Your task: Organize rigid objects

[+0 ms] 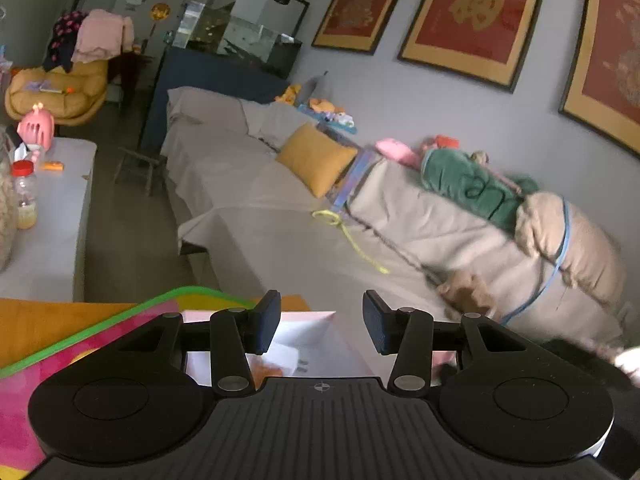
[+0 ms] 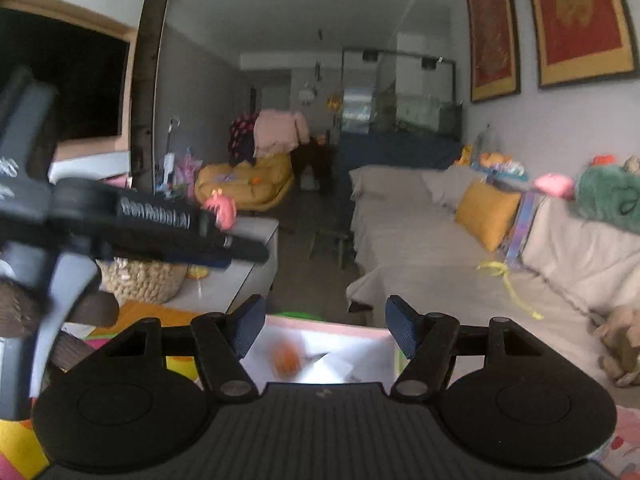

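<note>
A white open box with a pink rim sits on a bright mat just below my left gripper, which is open and empty. An orange item lies inside it. In the right wrist view the same box lies under my right gripper, also open and empty, with a blurred orange object inside. The left gripper's body shows at the left of that view, raised above the table.
A grey low table holds a red-capped jar, a pink toy and a woven basket. A grey-covered sofa with a yellow cushion runs along the right. A wooden tabletop lies under the mat.
</note>
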